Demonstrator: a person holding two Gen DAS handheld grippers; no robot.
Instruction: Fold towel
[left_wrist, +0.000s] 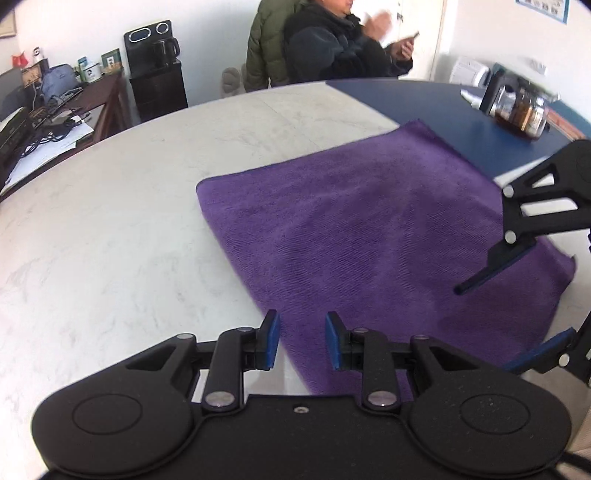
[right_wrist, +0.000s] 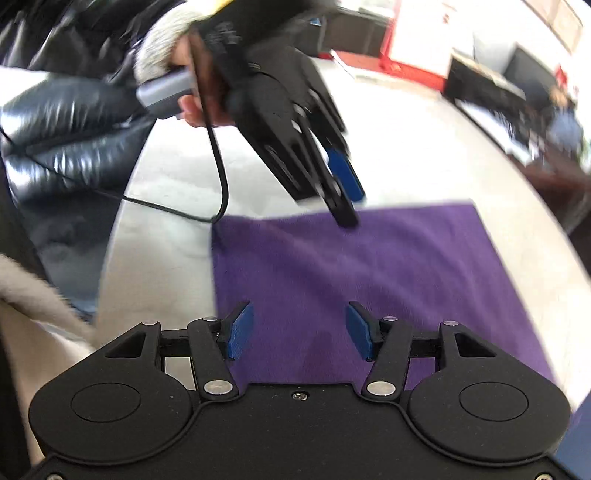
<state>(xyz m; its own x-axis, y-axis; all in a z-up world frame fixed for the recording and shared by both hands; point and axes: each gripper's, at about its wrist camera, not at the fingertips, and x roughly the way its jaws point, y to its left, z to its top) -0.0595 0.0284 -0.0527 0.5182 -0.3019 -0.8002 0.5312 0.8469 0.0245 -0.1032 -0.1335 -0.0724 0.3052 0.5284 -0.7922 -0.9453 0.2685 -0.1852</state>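
A purple terry towel (left_wrist: 369, 229) lies flat on the pale marbled round table (left_wrist: 129, 221), folded into a rectangle, with one far corner reaching onto the dark blue part of the tabletop (left_wrist: 436, 103). The left gripper (left_wrist: 302, 341), a black two-finger tool with blue pads, hangs just above the towel's near edge; its jaws stand a modest way apart with nothing between them, the left pad over bare table and the right pad over purple cloth. The right gripper (right_wrist: 299, 330) hovers over the opposite side of the towel, its jaws noticeably wider than the other pair and likewise empty, only cloth showing below the gap. From the left wrist view that right gripper comes in from the right edge, its two fingers spread above the towel's right border. From the right wrist view the left gripper shows tilted down toward the towel's far edge, held by a hand (right_wrist: 192, 107) in a fur-cuffed glossy black sleeve (right_wrist: 55, 122), a thin black cable (right_wrist: 218, 166) trailing from it across the table. Beyond the table a person in a dark jacket (left_wrist: 332, 48) sits, and a glass teapot with dark liquid (left_wrist: 521, 110) stands on the blue part.
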